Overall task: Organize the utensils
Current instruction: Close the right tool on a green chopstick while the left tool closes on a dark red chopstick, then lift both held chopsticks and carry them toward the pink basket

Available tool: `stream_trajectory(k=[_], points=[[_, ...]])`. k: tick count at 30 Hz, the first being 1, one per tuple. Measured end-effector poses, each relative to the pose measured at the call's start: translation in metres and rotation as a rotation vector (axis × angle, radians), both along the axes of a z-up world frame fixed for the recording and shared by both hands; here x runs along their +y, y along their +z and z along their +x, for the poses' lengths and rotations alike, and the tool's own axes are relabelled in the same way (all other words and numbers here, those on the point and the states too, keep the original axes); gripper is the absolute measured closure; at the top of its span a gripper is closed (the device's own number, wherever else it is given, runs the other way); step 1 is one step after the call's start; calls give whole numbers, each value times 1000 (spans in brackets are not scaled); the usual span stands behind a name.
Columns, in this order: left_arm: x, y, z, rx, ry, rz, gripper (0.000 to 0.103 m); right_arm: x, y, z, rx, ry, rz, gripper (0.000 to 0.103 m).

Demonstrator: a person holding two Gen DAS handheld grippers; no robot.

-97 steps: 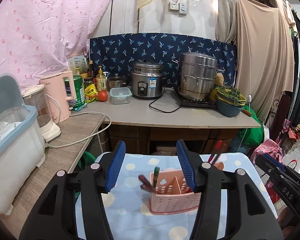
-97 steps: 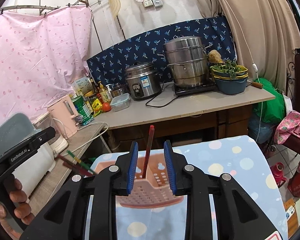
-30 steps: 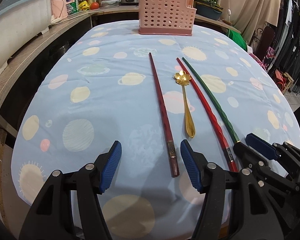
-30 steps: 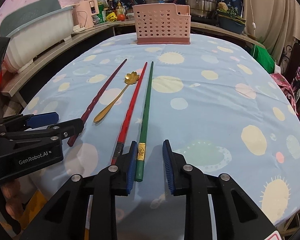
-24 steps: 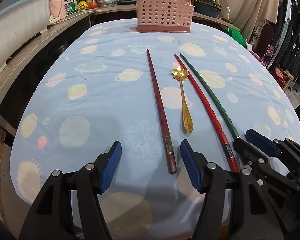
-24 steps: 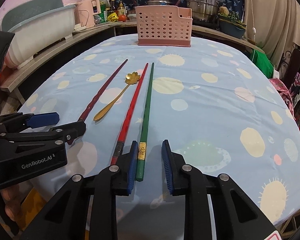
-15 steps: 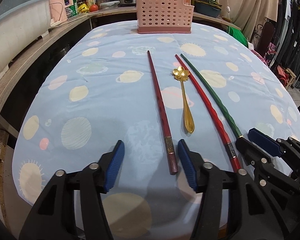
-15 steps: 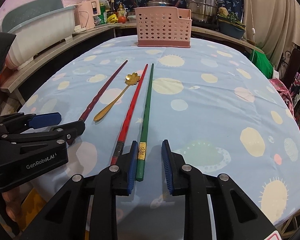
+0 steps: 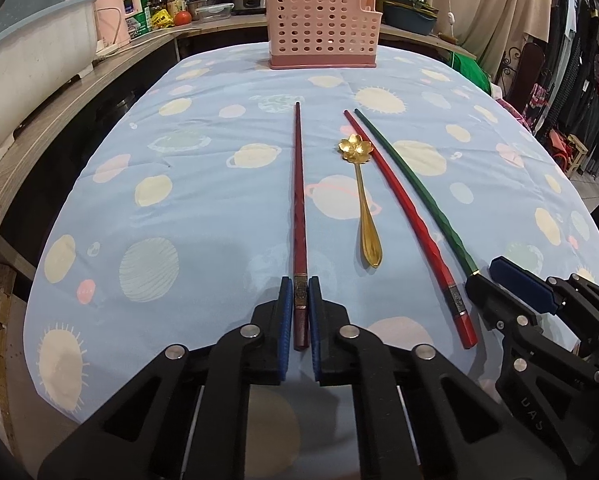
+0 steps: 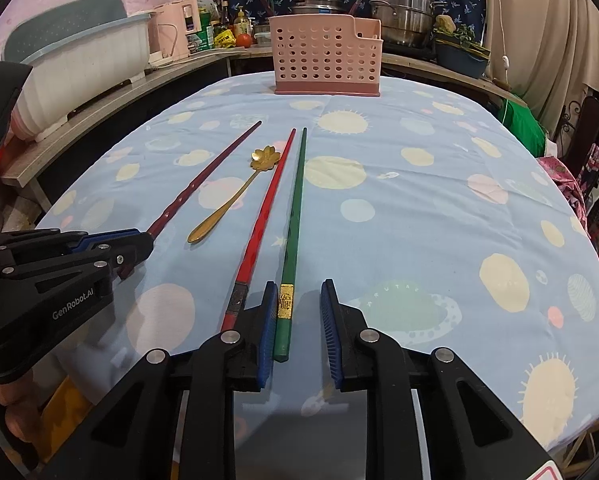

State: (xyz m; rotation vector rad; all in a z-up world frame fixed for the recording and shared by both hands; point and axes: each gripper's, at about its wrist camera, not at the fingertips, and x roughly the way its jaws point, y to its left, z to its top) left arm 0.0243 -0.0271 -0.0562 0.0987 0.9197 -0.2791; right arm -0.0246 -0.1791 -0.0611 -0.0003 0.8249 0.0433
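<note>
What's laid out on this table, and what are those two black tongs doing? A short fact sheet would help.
Holder: pink basket at the table's far end
Utensils lying flat: dark red chopstick, gold spoon, bright red chopstick, green chopstick
Left tongs: closing on the dark red chopstick's near end
Right tongs: closing around the green chopstick's near end, gap on one side
Cloth: blue tablecloth with planets

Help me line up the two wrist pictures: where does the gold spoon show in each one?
Left wrist view: the gold spoon lies just right of centre, between the dark red chopstick and the bright red chopstick.
Right wrist view: the gold spoon lies left of centre, handle slanting toward the lower left.
Shared landmark: the pink basket at the table's far end.
</note>
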Motion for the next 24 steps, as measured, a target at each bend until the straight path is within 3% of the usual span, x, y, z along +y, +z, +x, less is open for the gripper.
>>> stream_trajectory(k=[7, 24], points=[[3, 0, 1, 11, 7, -16, 96, 1, 1, -1, 0, 6, 5, 96], [12, 10, 6, 28, 32, -45, 96, -23, 11, 3, 2, -59, 83, 96]])
